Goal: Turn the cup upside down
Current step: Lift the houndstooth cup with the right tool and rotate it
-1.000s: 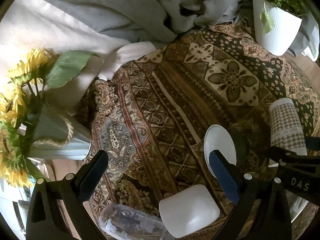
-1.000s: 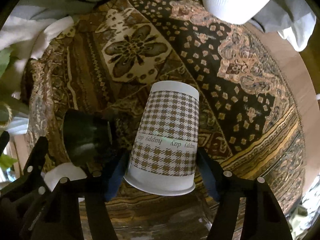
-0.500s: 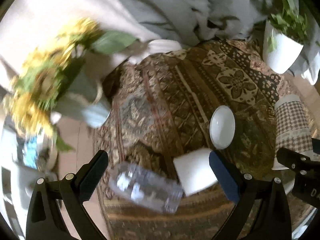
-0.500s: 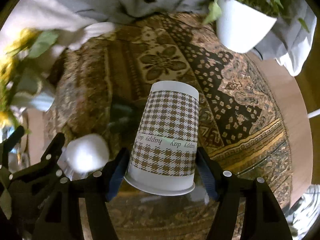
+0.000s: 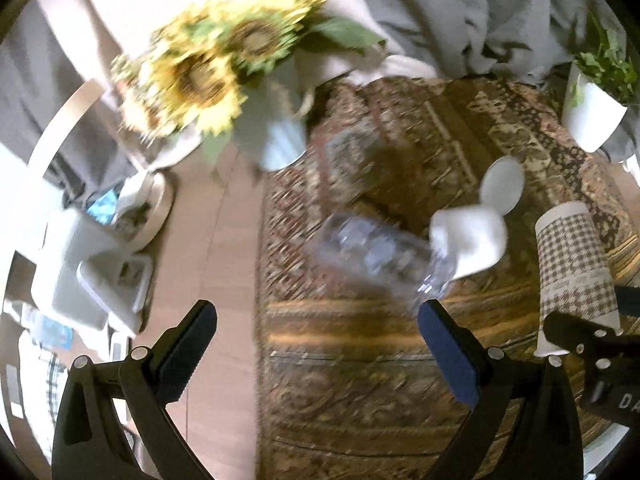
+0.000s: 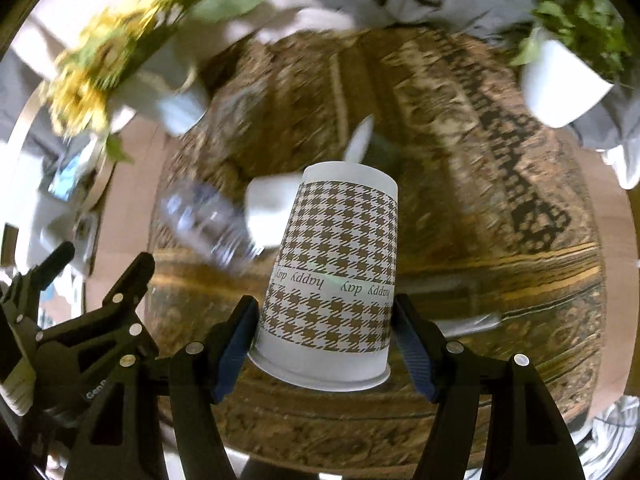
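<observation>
A brown-and-white houndstooth paper cup (image 6: 334,276) with "happy day" printed upside down sits mouth toward the camera between the fingers of my right gripper (image 6: 324,340), which is shut on it near its rim, held above the patterned cloth (image 6: 460,140). The cup also shows at the right of the left wrist view (image 5: 572,268), with the right gripper's black frame below it. My left gripper (image 5: 316,344) is open and empty, above the cloth's near left edge.
A clear plastic bottle (image 5: 376,256) lies on the cloth beside a white cup (image 5: 468,240) and a small white bowl (image 5: 502,186). A sunflower vase (image 5: 280,132) stands at the left, a white plant pot (image 5: 592,120) at the far right. Grey fabric lies behind.
Both grippers have pulled back and up from the table, so more of the table and the floor shows. The right gripper still holds the cup the same way. The left stays open.
</observation>
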A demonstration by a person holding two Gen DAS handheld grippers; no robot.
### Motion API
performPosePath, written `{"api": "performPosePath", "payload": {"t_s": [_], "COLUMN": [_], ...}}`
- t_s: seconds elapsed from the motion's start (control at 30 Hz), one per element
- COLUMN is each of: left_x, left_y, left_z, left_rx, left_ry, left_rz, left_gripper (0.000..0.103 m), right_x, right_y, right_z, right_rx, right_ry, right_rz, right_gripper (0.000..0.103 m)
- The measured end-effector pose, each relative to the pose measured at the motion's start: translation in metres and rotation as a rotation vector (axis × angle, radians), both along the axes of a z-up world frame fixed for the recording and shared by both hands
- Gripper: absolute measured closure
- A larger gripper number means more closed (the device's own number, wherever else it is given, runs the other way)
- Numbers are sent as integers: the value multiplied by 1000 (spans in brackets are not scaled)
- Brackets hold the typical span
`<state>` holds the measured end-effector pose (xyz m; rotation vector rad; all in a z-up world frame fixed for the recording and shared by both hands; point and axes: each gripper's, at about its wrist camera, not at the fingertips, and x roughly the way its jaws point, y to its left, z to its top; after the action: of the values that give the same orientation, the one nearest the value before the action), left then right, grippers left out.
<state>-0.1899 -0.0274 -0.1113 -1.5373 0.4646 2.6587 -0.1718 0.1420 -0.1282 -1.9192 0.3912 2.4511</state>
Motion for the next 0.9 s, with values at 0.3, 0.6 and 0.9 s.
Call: {"api": "performPosePath", "payload": {"t_s": [0.3, 0.6, 0.9], "left_x": [21, 27, 26], "left_y": [-37, -46, -41], "left_z": [-38, -73, -90], "left_rx": [-20, -30, -57], "left_ry": [-77, -173, -223], "left_rz": [63, 77, 72], "left_gripper": [0, 0, 0], "right_x": [7, 16, 26], "right_y": [-40, -56, -54], "right_z": [-46, -78, -87], "right_rx": [14, 41, 51], "right_ry": [-121, -192, -199], "right_rz": [99, 150, 153], "right_gripper": [35, 35, 34]}}
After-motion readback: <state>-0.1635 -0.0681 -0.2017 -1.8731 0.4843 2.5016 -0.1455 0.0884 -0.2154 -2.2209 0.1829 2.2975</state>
